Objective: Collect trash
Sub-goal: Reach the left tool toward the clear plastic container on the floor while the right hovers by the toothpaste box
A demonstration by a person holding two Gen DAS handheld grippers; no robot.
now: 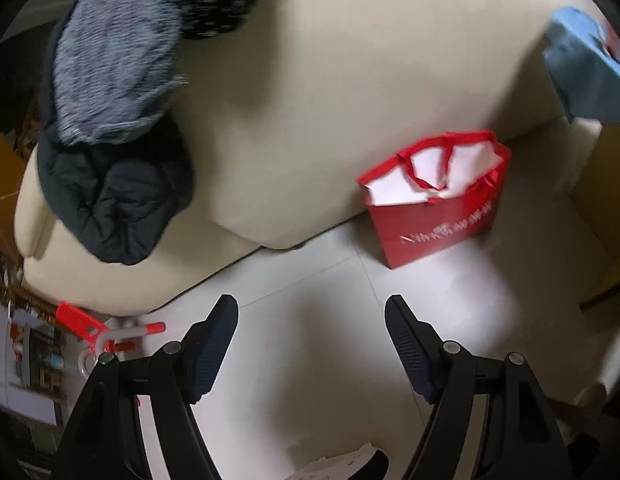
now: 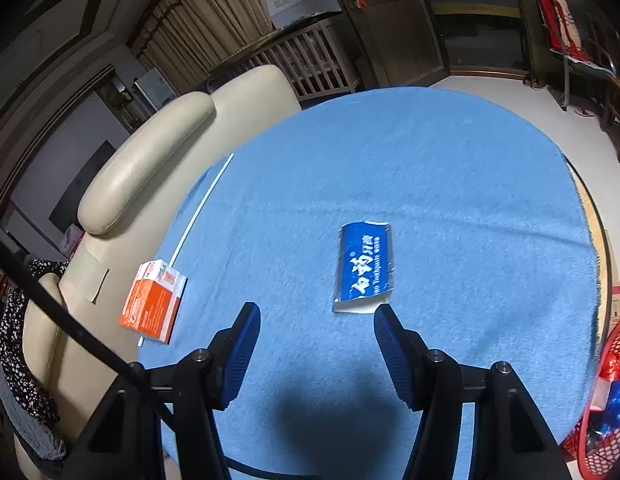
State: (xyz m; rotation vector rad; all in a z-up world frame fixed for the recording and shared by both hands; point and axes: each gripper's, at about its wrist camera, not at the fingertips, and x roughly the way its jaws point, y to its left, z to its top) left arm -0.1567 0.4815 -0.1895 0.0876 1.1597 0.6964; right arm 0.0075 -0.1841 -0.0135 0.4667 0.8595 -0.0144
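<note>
In the right wrist view a flattened blue toothpaste box (image 2: pixel 364 266) lies on the blue tablecloth (image 2: pixel 450 184), just beyond my right gripper (image 2: pixel 317 320), which is open with nothing between its fingers. An orange and white carton (image 2: pixel 154 302) lies near the cloth's left edge. In the left wrist view my left gripper (image 1: pixel 311 312) is open and empty above the pale floor tiles (image 1: pixel 310 360). A red paper bag (image 1: pixel 434 196) with white paper inside stands on the floor against the sofa, ahead and to the right of it.
A cream sofa (image 1: pixel 330 100) carries a grey fuzzy garment (image 1: pixel 118 48) and a dark jacket (image 1: pixel 114 200). A red and white plastic thing (image 1: pixel 102 332) lies on the floor at left. A red mesh basket (image 2: pixel 606 400) with shiny wrappers stands right of the table.
</note>
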